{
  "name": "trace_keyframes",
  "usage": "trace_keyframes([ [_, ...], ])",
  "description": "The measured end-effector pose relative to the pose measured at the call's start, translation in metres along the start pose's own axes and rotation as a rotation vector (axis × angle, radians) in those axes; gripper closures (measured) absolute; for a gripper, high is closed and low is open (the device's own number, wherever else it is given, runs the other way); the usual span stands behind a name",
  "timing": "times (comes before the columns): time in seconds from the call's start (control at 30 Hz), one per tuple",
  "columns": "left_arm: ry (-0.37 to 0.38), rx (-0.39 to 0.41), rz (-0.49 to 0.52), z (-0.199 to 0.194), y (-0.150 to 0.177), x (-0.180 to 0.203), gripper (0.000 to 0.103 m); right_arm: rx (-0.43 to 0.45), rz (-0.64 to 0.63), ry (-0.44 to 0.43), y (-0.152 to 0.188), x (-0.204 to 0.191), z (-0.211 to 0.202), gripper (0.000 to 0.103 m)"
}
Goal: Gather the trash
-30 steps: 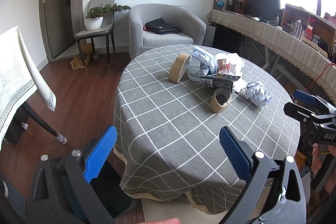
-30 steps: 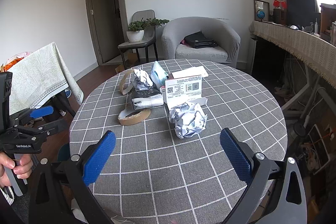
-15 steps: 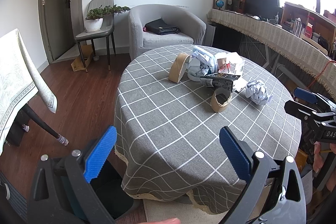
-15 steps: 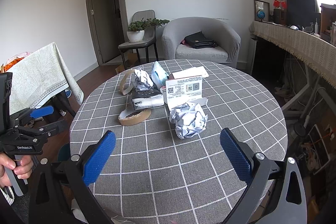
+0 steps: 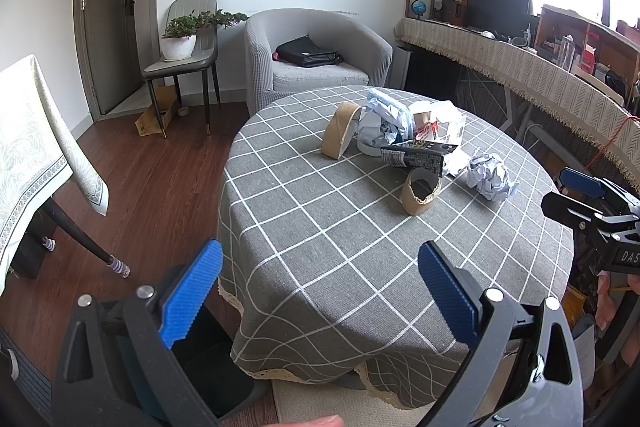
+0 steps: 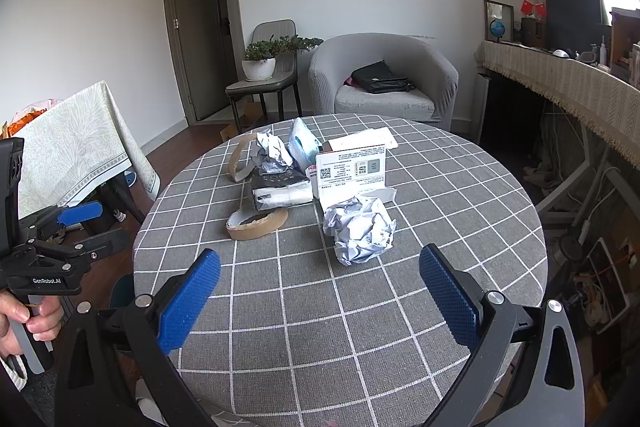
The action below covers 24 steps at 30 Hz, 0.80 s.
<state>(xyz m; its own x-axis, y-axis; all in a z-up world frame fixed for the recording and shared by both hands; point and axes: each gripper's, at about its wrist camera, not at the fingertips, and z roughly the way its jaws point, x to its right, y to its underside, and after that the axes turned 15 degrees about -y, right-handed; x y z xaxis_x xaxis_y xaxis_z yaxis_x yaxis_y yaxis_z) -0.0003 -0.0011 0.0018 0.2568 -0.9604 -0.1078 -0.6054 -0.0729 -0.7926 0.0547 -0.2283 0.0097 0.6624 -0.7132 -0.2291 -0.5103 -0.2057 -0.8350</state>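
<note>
Left claw [image 5: 318, 285] drawn slightly back and left from the counter [image 5: 360, 247], more wooden floor [image 5: 160, 179] brought into its view, trash pile [image 5: 404, 143] seen marginally farther off, right claw's [image 6: 320, 293] view scarcely altered

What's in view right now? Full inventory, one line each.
crumpled paper ball: 1, white, table, nearest right tongs
tape rolls: 2, brown, one flat, one on edge behind
black packet: 1, mid-pile
white box: 1, upright, behind ball
table: 1, round, grey checked cloth
armchair: 1, grey, black bag on the seat
potted plant: 1, on chair
left tongs: open, empty
right tongs: open, empty
</note>
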Motion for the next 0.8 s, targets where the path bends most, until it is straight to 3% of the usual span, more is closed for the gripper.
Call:
trace_keyframes([
  [0.8,0.0,0.002,-0.001,-0.0005,0.0003,0.0004,0.003,-0.001,-0.002,0.002,0.0009,-0.001,0.0008,0.003],
])
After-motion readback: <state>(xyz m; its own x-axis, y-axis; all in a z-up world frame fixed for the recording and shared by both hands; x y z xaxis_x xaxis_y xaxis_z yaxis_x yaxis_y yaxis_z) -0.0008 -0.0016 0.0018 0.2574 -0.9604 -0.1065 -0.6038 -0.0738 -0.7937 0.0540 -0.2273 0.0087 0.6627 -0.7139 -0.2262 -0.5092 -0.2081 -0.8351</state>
